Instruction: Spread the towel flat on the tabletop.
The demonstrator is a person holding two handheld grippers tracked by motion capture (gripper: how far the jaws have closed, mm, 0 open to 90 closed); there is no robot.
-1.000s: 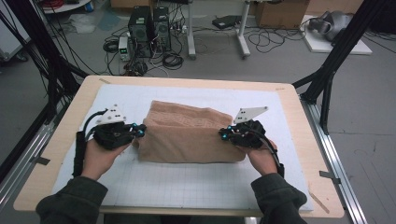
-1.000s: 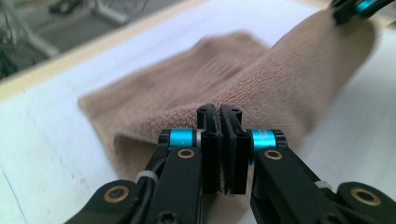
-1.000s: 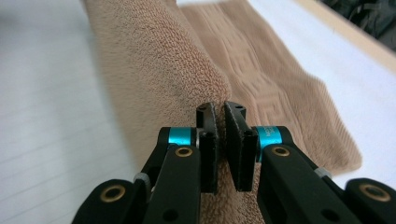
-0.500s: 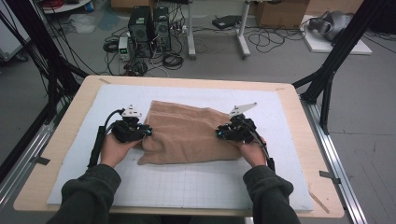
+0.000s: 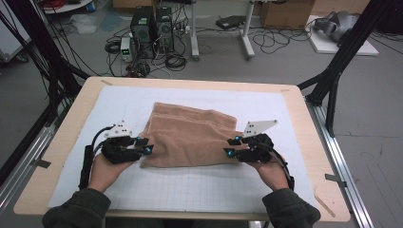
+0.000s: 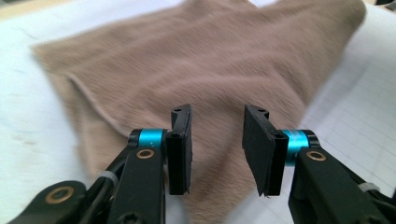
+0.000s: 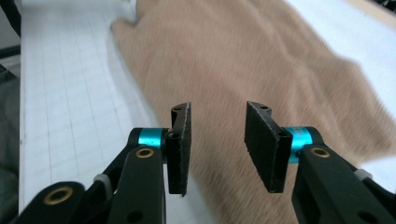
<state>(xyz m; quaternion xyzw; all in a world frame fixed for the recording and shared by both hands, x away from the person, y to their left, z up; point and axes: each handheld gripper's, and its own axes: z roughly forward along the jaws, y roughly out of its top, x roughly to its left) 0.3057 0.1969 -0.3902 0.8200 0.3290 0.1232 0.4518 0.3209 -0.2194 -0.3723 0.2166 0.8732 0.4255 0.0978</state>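
A tan towel (image 5: pixel 190 135) lies folded flat on the white gridded mat (image 5: pixel 199 190). My left gripper (image 5: pixel 144 145) sits at the towel's near left corner, and my right gripper (image 5: pixel 229 147) at its near right corner. In the left gripper view the left gripper (image 6: pixel 218 112) stands open above the towel (image 6: pixel 201 60), with nothing between the pads. The right gripper (image 7: pixel 218 108) is open over the towel's edge (image 7: pixel 233 51) in the same way. Both pairs of jaws have just been opening.
The mat covers a wooden table (image 5: pixel 304 118) whose bare rim shows all round. Black frame poles (image 5: pixel 340 66) rise at the far right and far left. Computer towers (image 5: pixel 152 23) and cables stand on the floor beyond the table.
The towel, held up bulging between both shut grippers a second ago, now lies flat. Both grippers have let go, opened and drawn back toward the near edge.
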